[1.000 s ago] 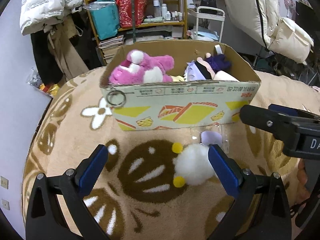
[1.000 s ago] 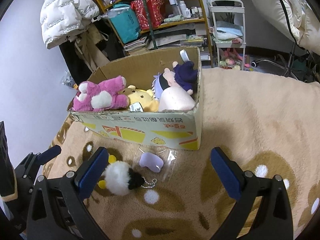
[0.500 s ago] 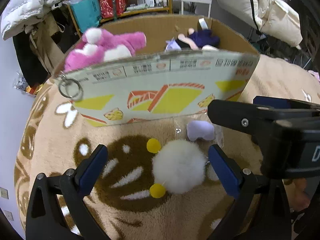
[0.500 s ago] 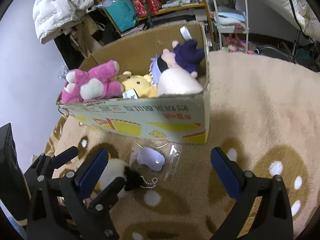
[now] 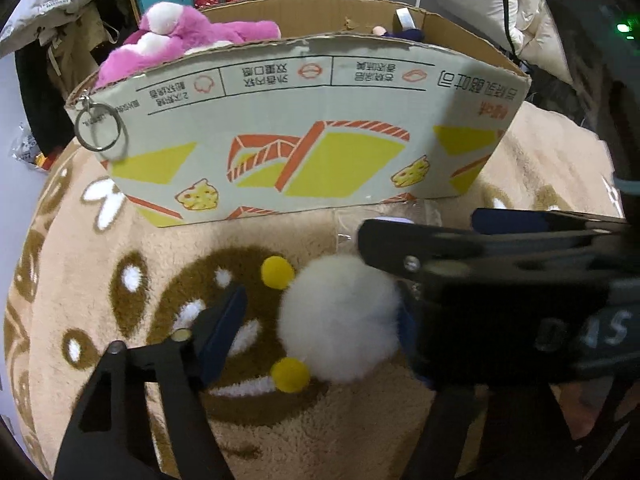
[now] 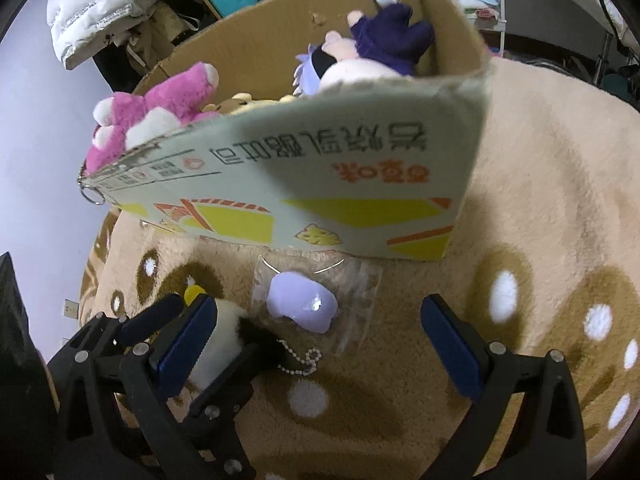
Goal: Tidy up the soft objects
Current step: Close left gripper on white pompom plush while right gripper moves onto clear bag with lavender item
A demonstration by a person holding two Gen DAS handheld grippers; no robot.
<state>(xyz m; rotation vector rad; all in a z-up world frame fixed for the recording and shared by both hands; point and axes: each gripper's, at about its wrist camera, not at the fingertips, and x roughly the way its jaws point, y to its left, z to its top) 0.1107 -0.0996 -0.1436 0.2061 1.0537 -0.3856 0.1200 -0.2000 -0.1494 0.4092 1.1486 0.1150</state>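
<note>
Now the left gripper (image 5: 320, 316) had its blue pads partly closed around the white pompom toy (image 5: 340, 320), low in the frame. It looked fluffy, with two yellow balls. A gentle squeeze seemed best before lifting it into the cardboard box (image 5: 304, 128). Nearby, the right gripper (image 6: 320, 344) was spread wide over a bagged purple plush (image 6: 300, 300).

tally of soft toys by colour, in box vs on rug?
In box:
pink bear: 1
yellow plush: 1
purple/pale doll: 1
On rug:
white pompom: 1
lilac plush in bag: 1
Total: 5; more may lie hidden in the box.
</note>
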